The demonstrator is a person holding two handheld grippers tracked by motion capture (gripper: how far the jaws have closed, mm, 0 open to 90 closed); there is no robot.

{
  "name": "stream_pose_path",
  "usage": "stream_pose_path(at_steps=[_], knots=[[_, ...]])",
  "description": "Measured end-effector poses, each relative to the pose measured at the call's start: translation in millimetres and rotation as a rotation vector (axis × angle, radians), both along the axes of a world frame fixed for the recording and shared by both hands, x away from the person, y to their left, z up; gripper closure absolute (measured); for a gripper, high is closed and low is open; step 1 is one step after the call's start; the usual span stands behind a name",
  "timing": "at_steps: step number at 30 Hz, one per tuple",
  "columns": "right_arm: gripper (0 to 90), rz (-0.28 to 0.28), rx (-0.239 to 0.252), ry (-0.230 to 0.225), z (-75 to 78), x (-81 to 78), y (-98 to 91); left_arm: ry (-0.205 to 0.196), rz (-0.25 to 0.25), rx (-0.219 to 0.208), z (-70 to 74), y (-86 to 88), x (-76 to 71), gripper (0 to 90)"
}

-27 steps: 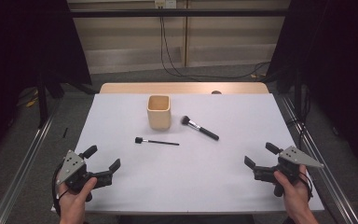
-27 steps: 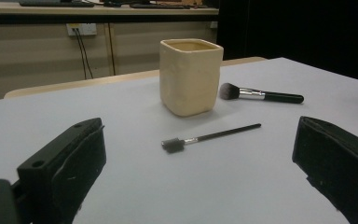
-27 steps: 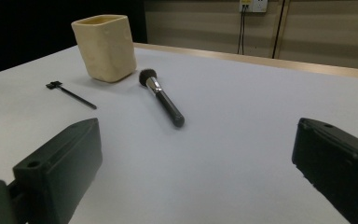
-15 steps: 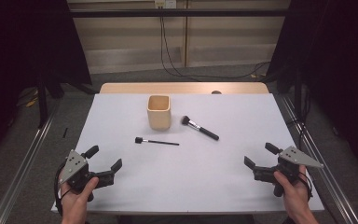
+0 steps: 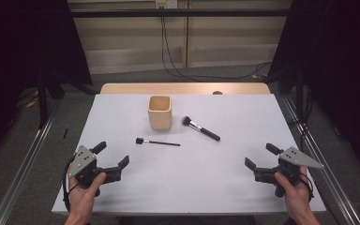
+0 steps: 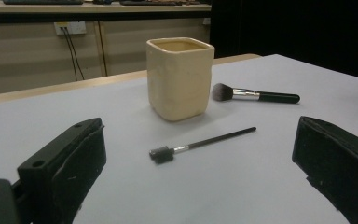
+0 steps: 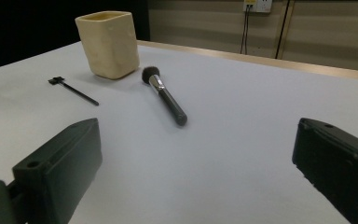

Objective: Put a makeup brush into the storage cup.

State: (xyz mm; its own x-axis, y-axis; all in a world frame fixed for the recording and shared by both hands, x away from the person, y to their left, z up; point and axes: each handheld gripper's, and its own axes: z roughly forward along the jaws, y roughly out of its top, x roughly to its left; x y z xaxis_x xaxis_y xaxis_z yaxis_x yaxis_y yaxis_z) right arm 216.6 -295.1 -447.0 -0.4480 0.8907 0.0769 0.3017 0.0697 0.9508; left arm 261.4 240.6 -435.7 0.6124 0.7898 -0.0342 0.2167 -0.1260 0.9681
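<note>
A cream square cup [image 5: 160, 112] stands upright on the white table [image 5: 197, 183], toward the back. Right of it lies a fluffy black-handled makeup brush [image 5: 200, 128]; a thin black brush [image 5: 157, 142] lies in front of the cup. My left gripper [image 5: 112, 154] rests at the near left, open and empty, facing the cup [image 6: 180, 77], the thin brush [image 6: 200, 143] and the fluffy brush [image 6: 256, 94]. At the near right my right gripper [image 5: 260, 155] is open and empty too, well short of the fluffy brush [image 7: 165, 95], thin brush [image 7: 74, 92] and cup [image 7: 108, 44].
A bare wooden strip [image 5: 183, 88] runs along the table's far edge. Metal rails [image 5: 23, 173] flank the table on both sides. Cables [image 5: 178, 70] trail down the wall and across the floor behind. Broad open sheet lies between the two grippers.
</note>
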Motion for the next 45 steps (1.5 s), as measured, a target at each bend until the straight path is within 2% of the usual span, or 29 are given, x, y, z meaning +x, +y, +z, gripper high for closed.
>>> stream_pose_path(at_steps=[1,7,9,12,16,21,22,23,28,30,31,32,36,37,38,40,41,45], knots=[[1.0,0.003,0.003,-0.002,-0.1,0.4,0.0,0.003,-0.003,-0.009,0.4,-3.0,2.2,2.7],[0.7,0.015,0.000,0.001,-0.5,1.3,2.7,-0.001,-0.030,0.013,2.6,-12.2,16.2,2.8],[0.7,0.019,0.002,0.008,-0.6,2.1,4.1,0.003,-0.040,0.000,3.3,-16.1,20.4,2.8],[0.6,0.028,-0.004,0.006,-0.8,2.5,5.3,-0.008,-0.055,0.005,5.4,-21.2,22.8,2.9],[0.6,0.031,-0.003,0.004,-0.7,2.5,5.7,-0.009,-0.046,-0.016,6.8,-24.5,26.9,2.9],[0.7,0.023,0.014,0.002,-0.4,1.9,5.8,-0.015,-0.067,-0.001,8.9,-32.2,36.4,3.9],[0.7,0.023,0.014,0.002,-0.4,1.9,5.8,-0.019,-0.073,0.013,9.2,-35.4,38.9,3.9],[0.7,0.018,0.043,0.000,-0.6,1.0,6.7,-0.018,-0.082,0.015,9.7,-39.9,42.8,3.9],[0.7,0.020,0.044,-0.002,-0.9,1.0,8.0,-0.025,-0.101,0.024,13.0,-45.9,49.0,3.9],[0.7,0.017,0.049,0.001,-1.0,1.3,7.4,-0.026,-0.072,0.013,15.1,-47.6,55.2,3.2],[0.7,0.017,0.049,0.001,-1.0,1.3,7.4,-0.026,-0.072,0.013,15.1,-47.6,55.2,2.5],[0.7,0.014,0.055,0.002,-1.1,1.9,6.6,-0.018,-0.083,0.015,15.4,-49.9,61.2,2.5],[0.8,0.012,0.048,0.004,-1.1,2.4,5.9,-0.032,-0.077,0.039,15.9,-53.3,68.9,2.6],[0.7,0.014,0.045,0.004,-1.2,2.5,6.1,-0.030,-0.079,0.041,16.4,-53.6,71.7,2.6],[0.7,0.017,0.037,0.004,-1.4,2.5,5.8,-0.012,-0.104,0.015,16.5,-53.7,77.5,2.6],[0.7,0.017,0.036,0.002,-1.6,2.7,5.6,0.004,-0.113,0.008,16.1,-52.7,80.5,3.2],[0.7,0.014,0.042,0.005,-1.8,3.4,5.1,0.000,-0.097,0.042,14.9,-52.2,85.5,2.9],[0.8,0.008,0.040,0.007,-2.2,4.8,4.0,0.007,-0.117,0.054,15.4,-54.5,93.8,2.9]])
